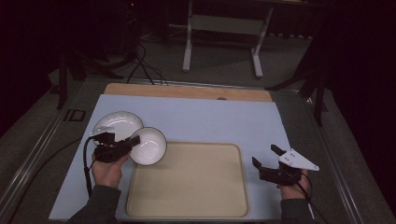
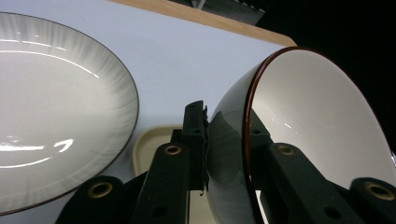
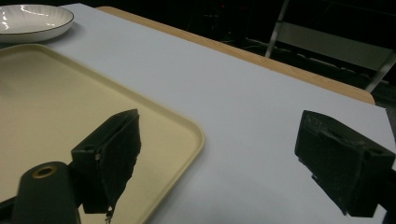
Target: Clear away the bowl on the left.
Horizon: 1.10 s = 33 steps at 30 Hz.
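item: white bowl (image 1: 148, 145) with dark rim, held tilted on edge above the pale blue table cover (image 1: 210, 119), at the far left corner of the cream tray (image 1: 187, 205); in the left gripper view the bowl (image 2: 303, 121) is seen clamped by its wall, one jaw outside and one inside the rim. item: left gripper (image 1: 122, 145), clenched on the bowl's wall, carried in the person's left hand (image 1: 108, 170). item: white plate (image 1: 116, 124), ribbed, dark-edged, laid flat on the cover just behind and left of the bowl; whether the two touch cannot be told; the plate (image 2: 51, 116) is also seen flat beside the gripped bowl. item: right gripper (image 1: 266, 156), jaws spread wide with nothing between them, held over the cover just right of the tray; in the right gripper view the tray (image 3: 56, 93) corner is seen under its near jaw. step judged in hand: the bowl is being carried, lifted off the cover, likely toward the tray. next move judged required: the bowl is to be levelled, brought over bare tray surface, lowered until its base is seated, and only then released; a tilted release would risk the bowl rolling or striking the plate
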### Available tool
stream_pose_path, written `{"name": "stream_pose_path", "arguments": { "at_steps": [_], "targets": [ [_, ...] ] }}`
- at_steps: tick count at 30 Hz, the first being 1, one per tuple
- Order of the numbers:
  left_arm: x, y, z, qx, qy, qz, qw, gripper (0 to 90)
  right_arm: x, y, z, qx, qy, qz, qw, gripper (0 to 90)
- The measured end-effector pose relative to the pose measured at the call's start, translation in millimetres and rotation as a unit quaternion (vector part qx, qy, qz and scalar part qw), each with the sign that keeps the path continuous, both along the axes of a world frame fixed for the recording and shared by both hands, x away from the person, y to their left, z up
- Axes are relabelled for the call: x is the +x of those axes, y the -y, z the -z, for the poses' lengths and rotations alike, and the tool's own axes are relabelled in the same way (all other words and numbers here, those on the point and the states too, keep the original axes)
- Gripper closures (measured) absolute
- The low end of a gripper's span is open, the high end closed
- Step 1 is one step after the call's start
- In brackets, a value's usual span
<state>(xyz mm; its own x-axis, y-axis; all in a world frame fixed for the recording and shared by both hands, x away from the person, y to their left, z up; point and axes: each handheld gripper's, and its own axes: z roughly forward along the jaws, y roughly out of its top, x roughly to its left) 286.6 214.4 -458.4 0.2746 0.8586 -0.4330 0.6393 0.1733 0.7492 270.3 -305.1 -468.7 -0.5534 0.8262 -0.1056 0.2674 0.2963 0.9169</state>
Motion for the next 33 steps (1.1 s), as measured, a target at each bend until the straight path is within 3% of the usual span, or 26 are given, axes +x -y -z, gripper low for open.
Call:
{"name": "stream_pose_path", "arguments": {
  "at_steps": [8,12,33],
  "targets": [
    [0.4,10.0,4.1,0.005,-0.004,0.016,0.9998,77.9,0.0,0.2,-0.3,0.001,0.001,0.000,1.0000,14.0],
    [0.9,14.3,6.3,-0.003,-0.006,0.025,0.9997,77.9,0.2,0.0,-0.2,0.000,0.001,0.000,1.0000,14.0],
    [0.7,45.0,13.3,0.011,-0.005,0.076,0.9970,77.9,0.6,-0.4,-0.2,-0.001,0.001,-0.001,1.0000,14.0]
  ]
}}
